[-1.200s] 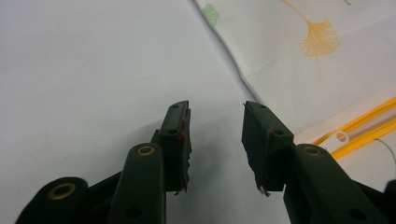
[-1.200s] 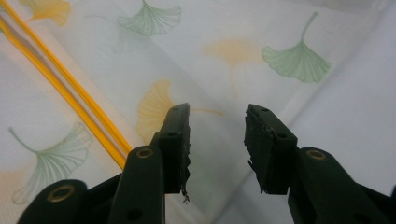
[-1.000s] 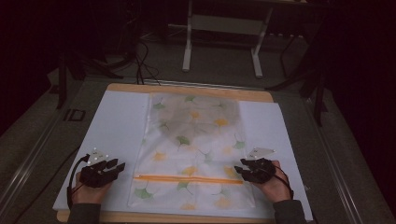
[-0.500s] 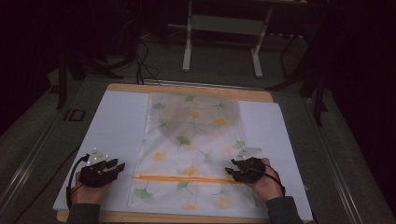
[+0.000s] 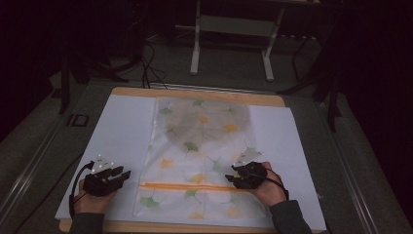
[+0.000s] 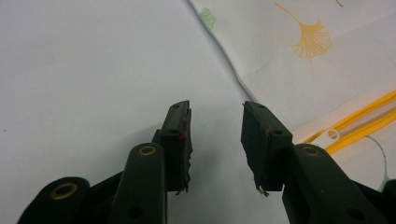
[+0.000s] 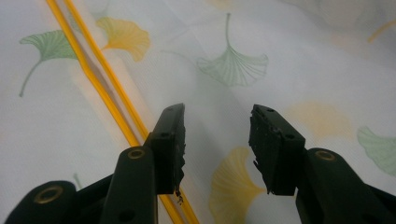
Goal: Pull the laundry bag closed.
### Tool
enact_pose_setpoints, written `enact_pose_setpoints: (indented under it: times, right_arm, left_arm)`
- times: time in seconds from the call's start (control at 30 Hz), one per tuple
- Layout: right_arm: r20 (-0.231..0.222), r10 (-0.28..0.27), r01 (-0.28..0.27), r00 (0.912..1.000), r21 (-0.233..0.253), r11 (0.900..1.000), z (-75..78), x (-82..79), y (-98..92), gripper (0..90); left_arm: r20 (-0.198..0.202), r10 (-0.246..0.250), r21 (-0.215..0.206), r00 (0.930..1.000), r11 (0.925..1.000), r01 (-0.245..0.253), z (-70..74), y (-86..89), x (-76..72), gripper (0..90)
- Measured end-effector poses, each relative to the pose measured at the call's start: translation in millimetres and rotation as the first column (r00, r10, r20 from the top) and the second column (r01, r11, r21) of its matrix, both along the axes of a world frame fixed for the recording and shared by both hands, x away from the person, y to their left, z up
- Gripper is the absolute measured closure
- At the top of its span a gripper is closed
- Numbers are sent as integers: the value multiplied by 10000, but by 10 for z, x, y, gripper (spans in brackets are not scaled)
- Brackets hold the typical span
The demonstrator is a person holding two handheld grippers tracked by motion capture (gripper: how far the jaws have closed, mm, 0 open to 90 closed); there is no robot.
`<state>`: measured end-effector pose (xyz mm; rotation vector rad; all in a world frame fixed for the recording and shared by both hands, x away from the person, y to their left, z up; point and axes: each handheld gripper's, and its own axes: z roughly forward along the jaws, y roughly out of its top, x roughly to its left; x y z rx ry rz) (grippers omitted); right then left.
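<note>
a large translucent zip bag [image 5: 202,146] printed with ginkgo leaves lies flat on a white sheet [image 5: 122,131] covering the worktop [image 5: 195,92], running from the far edge down the middle to the near edge. its orange zip track [image 5: 187,186] crosses the bag near the near edge, parallel to it. the left gripper [image 5: 114,176] rests on the white sheet just beside the bag's left edge, jaws apart and empty; in the left gripper view the bag edge and the track end sit just ahead to one side. the right gripper [image 5: 236,179] sits over the bag at the right end of the track, jaws apart with nothing between them. the bag appears light, thin, limp and probably slippery, so it would likely crease or slide if dragged. the stiffer track band or a side edge looks the soundest place to take hold.
</note>
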<state>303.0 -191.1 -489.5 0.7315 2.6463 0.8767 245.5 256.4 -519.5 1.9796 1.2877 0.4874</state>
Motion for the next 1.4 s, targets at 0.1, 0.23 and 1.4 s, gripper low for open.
enact_pose_setpoints:
  times: [0.1, 0.23, 1.4]
  right_arm:
    - [6, 177, -177, 9998, -48, 9998, 14, 1, 61, 549]
    - [34, 351, -351, 9994, -107, 9993, 40, 8, 136, 545]
    - [-12, 1784, -1779, 9840, -846, 9804, 134, 19, 726, 498]
  left_arm:
    - [1, -19, -11, 10000, 10000, 19, 2, -3, -1, 629]
    - [-2, -30, 7, 10000, 10000, 30, 2, -4, -1, 628]
    - [21, -234, -163, 9997, 9996, 234, 26, -10, -9, 622]
